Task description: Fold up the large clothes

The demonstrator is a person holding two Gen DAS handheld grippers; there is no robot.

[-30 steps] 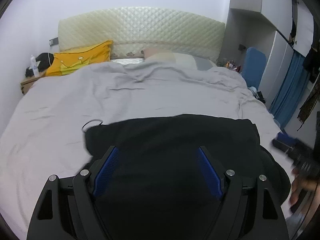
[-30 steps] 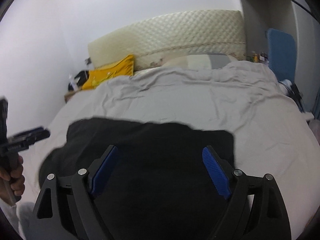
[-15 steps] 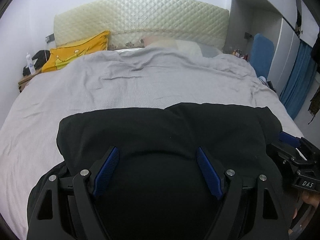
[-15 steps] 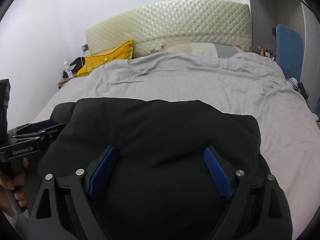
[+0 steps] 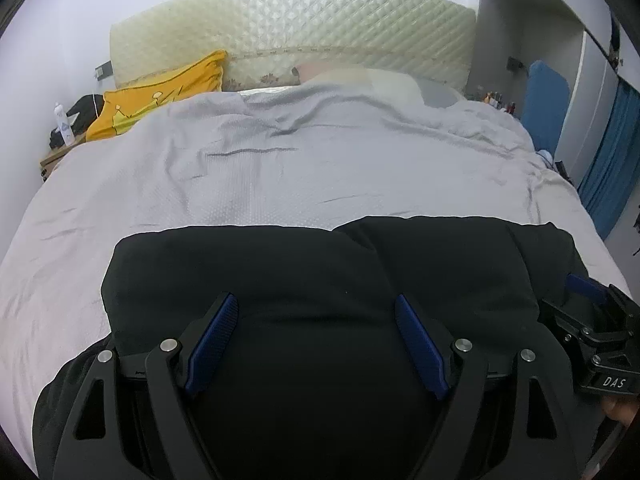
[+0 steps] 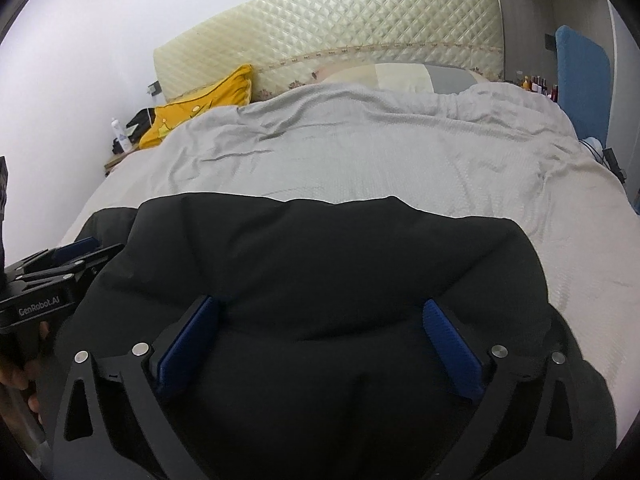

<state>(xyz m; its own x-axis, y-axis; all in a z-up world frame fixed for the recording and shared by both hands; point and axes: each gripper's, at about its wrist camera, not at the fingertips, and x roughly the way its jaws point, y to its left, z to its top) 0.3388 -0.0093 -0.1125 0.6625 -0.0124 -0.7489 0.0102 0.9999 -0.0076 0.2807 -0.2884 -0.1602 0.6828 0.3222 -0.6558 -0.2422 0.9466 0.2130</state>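
1. Black padded garment (image 5: 280,272) lies folded over at the near end of the grey-covered bed (image 5: 320,168).
2. Left gripper (image 5: 316,344) gapes wide, gripping nothing; right gripper (image 6: 316,336) has just been opening, fabric loose between its pads.
3. Best to withdraw both slowly, so the fold stays flat.
4. Beyond: quilted cream headboard (image 5: 296,28), yellow pillow (image 5: 160,92).

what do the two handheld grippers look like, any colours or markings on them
Both are black frames with silver bolts and ribbed blue pads. The left gripper shows white "GenRobot.AI" lettering on its side in the right wrist view; the right gripper bears "DAS" in the left wrist view.
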